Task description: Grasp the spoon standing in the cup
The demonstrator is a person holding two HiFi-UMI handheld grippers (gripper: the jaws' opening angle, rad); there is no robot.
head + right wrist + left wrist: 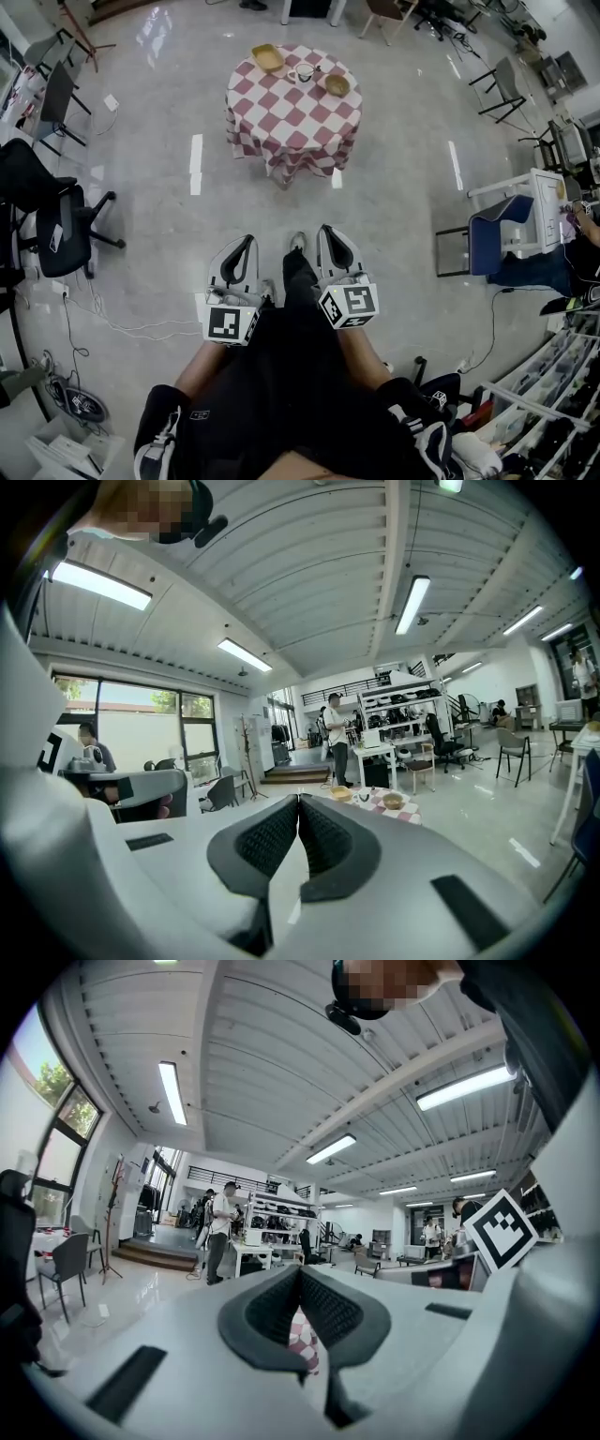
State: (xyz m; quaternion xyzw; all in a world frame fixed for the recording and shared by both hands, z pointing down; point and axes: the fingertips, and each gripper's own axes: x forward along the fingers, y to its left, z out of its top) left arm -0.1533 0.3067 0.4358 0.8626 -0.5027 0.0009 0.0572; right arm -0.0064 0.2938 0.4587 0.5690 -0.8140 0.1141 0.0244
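Note:
A white cup (305,73) stands far ahead on a small round table with a red-and-white checked cloth (292,117), between two yellowish bowls (267,58) (337,85). The spoon in it is too small to make out. Both grippers are held low in front of the person, well short of the table. My left gripper (246,240) (300,1269) is shut with nothing in it, and a strip of the checked cloth (302,1335) shows in the gap below its tips. My right gripper (327,230) (298,799) is shut and empty too. In the right gripper view the cup (362,797) sits just right of the tips.
Shiny floor lies between me and the table. Black office chairs (58,230) stand at the left, a blue chair (492,239) and a white table (544,202) at the right. Cables (112,323) trail on the floor at the lower left. A person stands at a far workbench (335,733).

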